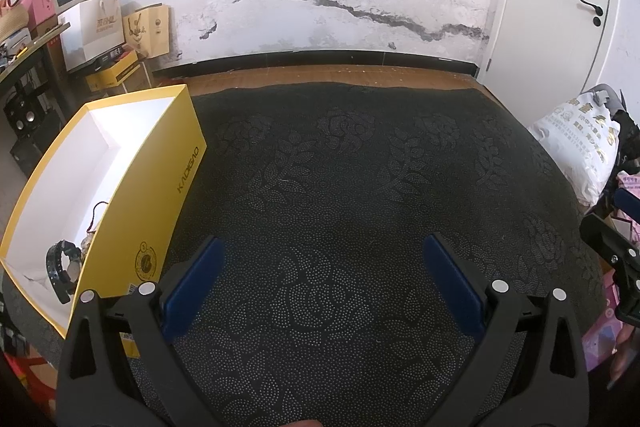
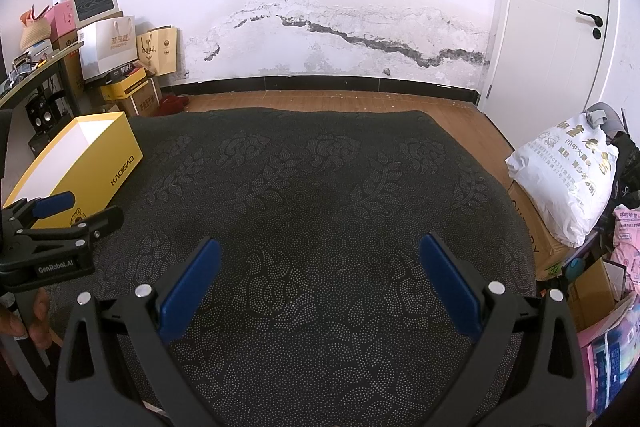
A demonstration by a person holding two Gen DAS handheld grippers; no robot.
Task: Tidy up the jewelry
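Both grippers spread wide and holding nothing. Left gripper [image 1: 320, 275] hovering over the near part of the dark floral-patterned cloth [image 1: 340, 187], blue pads [image 1: 192, 287] well apart, nothing between them but bare cloth. Right gripper [image 2: 320, 275] same deal, pads [image 2: 188, 287] wide, also above the near part of the cloth.

Yellow box [image 1: 152, 187] sitting open at the left edge of the cloth, "KADIGAO" printed on its long side, white inside. Down at the near end of the box: a black watch [image 1: 60, 267] lying on the floor of it, with a pale beaded piece [image 1: 86, 245] just beside it, too small to say exactly what. A thin dark red cord [image 1: 96, 215] running from there up toward the middle of the box. Can't tell whether the cord is attached to the beaded piece.

From the right wrist view, the left gripper showing up at the left edge, right beside the near end of the box, a hand [image 2: 36, 319] wrapped around its handle.

Off the right edge of the cloth: a white printed plastic bag [image 2: 568, 175] on top of a cardboard box [image 2: 532, 227]. Behind the cloth, wood floor [image 2: 320, 101] and a cracked, peeling white wall [image 2: 340, 27], white door [image 2: 560, 27] at the right.
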